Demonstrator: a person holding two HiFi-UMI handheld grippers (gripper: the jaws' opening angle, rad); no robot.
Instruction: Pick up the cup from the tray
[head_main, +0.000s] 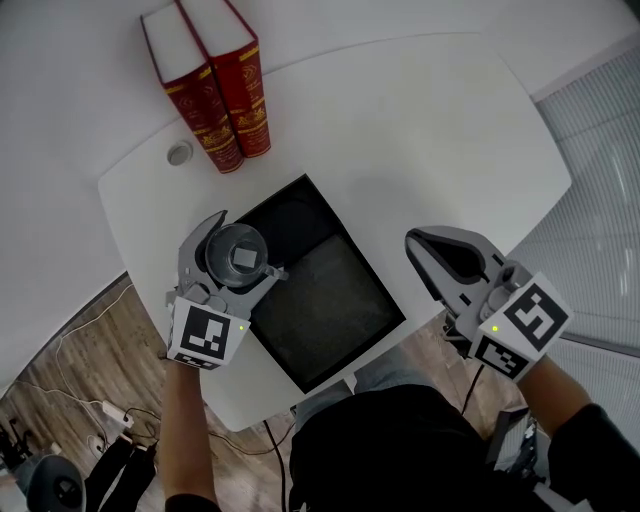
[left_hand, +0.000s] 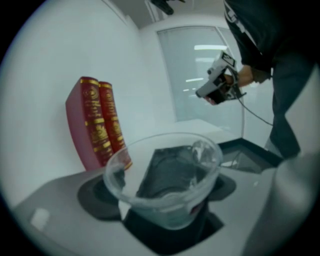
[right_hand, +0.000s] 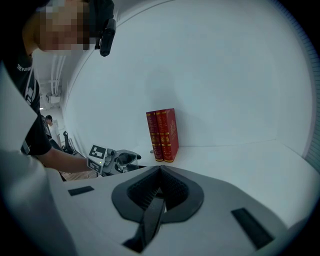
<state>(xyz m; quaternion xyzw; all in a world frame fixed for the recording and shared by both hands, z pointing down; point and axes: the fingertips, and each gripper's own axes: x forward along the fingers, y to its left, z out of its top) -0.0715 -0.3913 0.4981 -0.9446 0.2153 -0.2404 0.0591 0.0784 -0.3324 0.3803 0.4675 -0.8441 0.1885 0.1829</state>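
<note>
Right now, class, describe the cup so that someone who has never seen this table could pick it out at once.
Find the white table, then the black tray at its near edge. At the tray's left edge, between the jaws of the left gripper, is the clear cup: the only see-through thing here, unlike the red books.

A: What's on my feed apart from the job?
B: I see a white table (head_main: 420, 130). Two red books (head_main: 215, 95) with gold-patterned spines stand upright side by side at its far edge, with a small grey disc (head_main: 179, 153) just beside them.
A: And lower down?
B: A wooden floor (head_main: 130, 330), with white cables (head_main: 60, 345) and a power strip (head_main: 112, 410) lying on it.
</note>
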